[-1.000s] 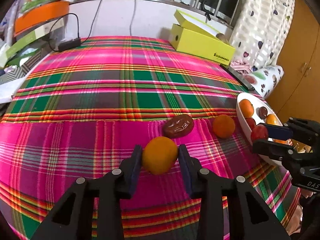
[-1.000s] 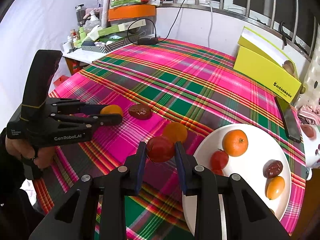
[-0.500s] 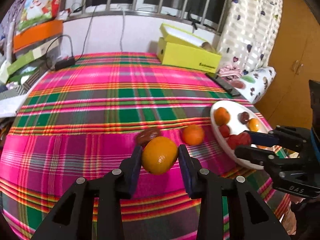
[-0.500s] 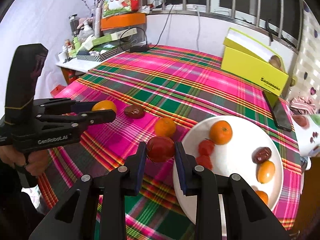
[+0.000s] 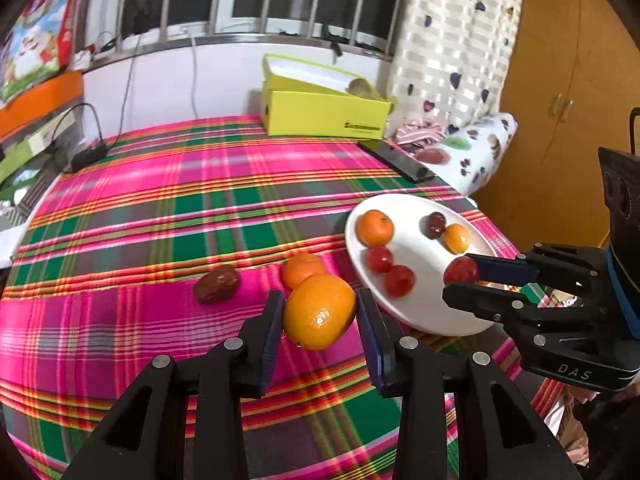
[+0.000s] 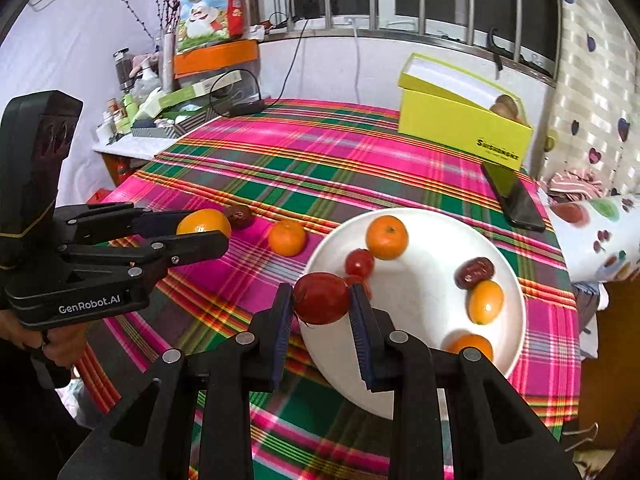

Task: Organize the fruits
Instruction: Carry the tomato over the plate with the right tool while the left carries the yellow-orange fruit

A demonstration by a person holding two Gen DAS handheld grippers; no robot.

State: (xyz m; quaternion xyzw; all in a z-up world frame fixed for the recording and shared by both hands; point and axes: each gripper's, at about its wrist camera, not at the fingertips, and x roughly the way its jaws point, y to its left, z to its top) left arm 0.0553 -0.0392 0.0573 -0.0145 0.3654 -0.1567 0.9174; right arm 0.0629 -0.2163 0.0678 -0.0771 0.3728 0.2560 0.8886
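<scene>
Now both loads have travelled toward the white plate point(image 6: 508, 276), where a second ago they hung lower and farther out over the plaid worktop point(image 5: 160, 208). The right tongs point(image 6: 322, 300) stay clenched on a red fruit point(image 6: 321, 298), and in the right wrist view that fruit has crossed from the cloth side to sit above the plate's near rim; the left wrist view shows it over the plate's near side as well. The left tongs point(image 5: 320, 314) keep their grip on a large orange point(image 5: 319, 310), which has risen clear of the cloth and now hangs just short of the plate's left edge, in front of a small orange point(image 5: 302, 268) lying on the worktop.

On the plate lie a mandarin point(image 6: 387, 237), two small red fruits, a dark date point(image 6: 475, 272) and two more orange fruits near the far and near rim. A second date point(image 5: 217, 283) and the small orange remain on the cloth, well apart from the plate.

Judging by this, the red fruit is ready to be let go, since bare plate shows below it. The large orange should follow once the right tongs clear the rim, as the two tools are converging. After that, two fruits would be left to collect.
</scene>
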